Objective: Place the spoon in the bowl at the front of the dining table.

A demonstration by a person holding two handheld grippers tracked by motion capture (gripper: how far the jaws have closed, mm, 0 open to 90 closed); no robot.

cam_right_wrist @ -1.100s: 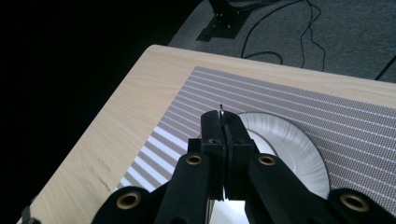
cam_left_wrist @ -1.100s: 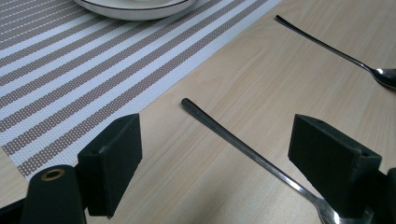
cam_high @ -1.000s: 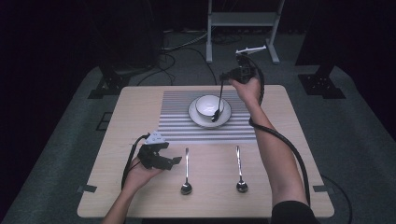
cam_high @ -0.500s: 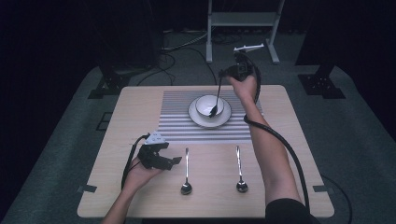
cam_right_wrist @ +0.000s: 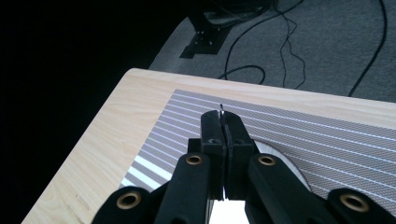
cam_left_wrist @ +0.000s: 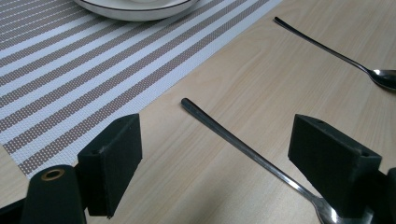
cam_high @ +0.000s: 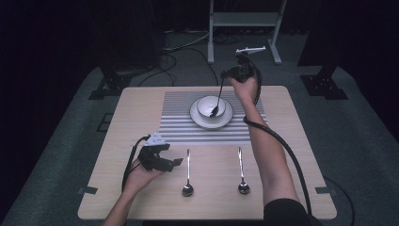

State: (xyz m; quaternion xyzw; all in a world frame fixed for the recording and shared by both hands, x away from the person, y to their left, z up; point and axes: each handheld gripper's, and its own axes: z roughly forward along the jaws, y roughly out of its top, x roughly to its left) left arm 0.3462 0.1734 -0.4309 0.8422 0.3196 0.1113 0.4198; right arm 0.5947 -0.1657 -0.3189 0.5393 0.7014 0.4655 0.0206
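Observation:
A white bowl (cam_high: 207,105) stands on a white plate (cam_high: 224,122) on the striped placemat (cam_high: 179,117). My right gripper (cam_high: 228,73) is raised behind the bowl, shut on the top of a dark spoon (cam_high: 217,104) whose lower end dips into the bowl. In the right gripper view the jaws (cam_right_wrist: 223,125) are pressed together on the thin handle tip (cam_right_wrist: 220,109). My left gripper (cam_high: 173,162) rests low on the table, open. Its pads (cam_left_wrist: 113,161) straddle the handle of a metal spoon (cam_left_wrist: 236,142), without touching it. That spoon (cam_high: 187,170) lies just right of the gripper.
A second metal spoon (cam_high: 241,170) lies on the bare wood at front right, also seen far off as a spoon (cam_left_wrist: 334,52) in the left gripper view. The plate rim (cam_left_wrist: 135,10) is beyond the placemat (cam_left_wrist: 79,70). Cables and stand legs (cam_high: 244,28) are on the floor behind the table.
My right gripper has shifted slightly left with the dark spoon, its lower end staying in the bowl. The left gripper and both lying spoons have not moved.

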